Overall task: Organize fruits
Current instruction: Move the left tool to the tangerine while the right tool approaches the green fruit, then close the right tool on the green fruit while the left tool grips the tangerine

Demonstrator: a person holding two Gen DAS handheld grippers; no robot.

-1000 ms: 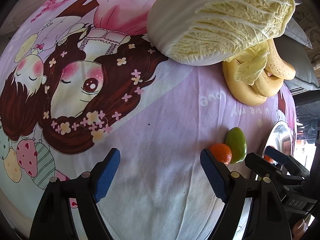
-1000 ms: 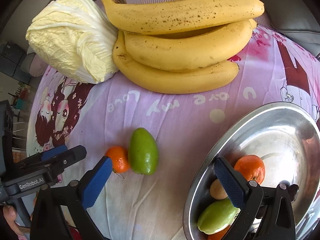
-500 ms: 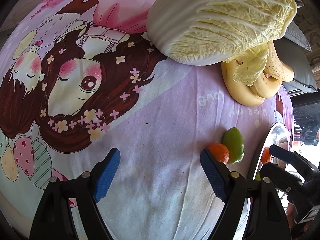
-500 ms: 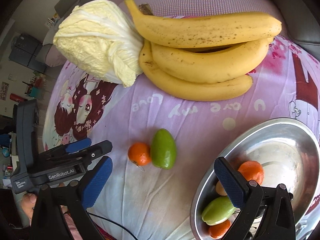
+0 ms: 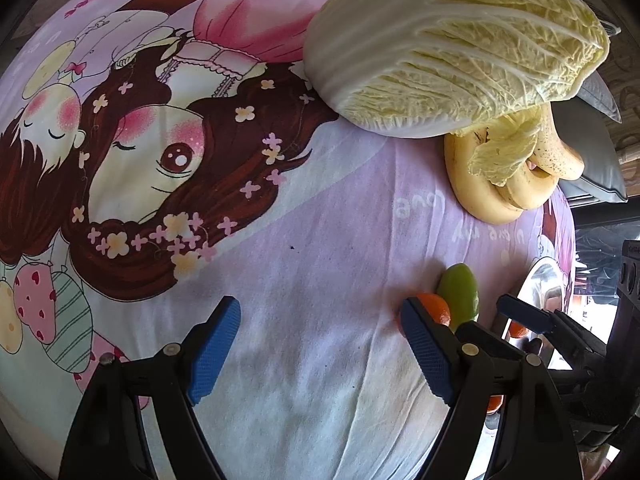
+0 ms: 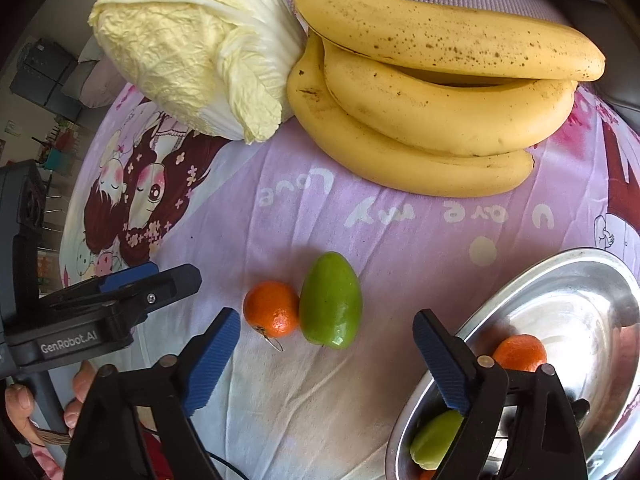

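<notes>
A small orange [image 6: 272, 309] and a green fruit [image 6: 331, 306] lie side by side on the cartoon-print cloth [image 6: 400, 220]. A steel bowl [image 6: 568, 276] at the right holds an orange [image 6: 520, 352] and a green fruit [image 6: 436, 436], partly hidden. My right gripper [image 6: 326, 354] is open and empty, just in front of the loose pair. My left gripper [image 5: 322, 340] is open and empty over the cloth, with the orange [image 5: 438, 308] and green fruit [image 5: 460, 294] behind its right finger. The left gripper also shows in the right wrist view [image 6: 132, 286].
A bunch of bananas [image 6: 440, 92] and a napa cabbage [image 6: 192, 48] lie at the far side of the cloth. They also show in the left wrist view, the cabbage [image 5: 452, 44] over the bananas [image 5: 492, 196]. A grey cushion [image 5: 596, 152] lies beyond.
The right gripper has swung left from over the bowl, so the loose orange and green fruit now sit between its fingers' line. The left gripper has barely shifted.
</notes>
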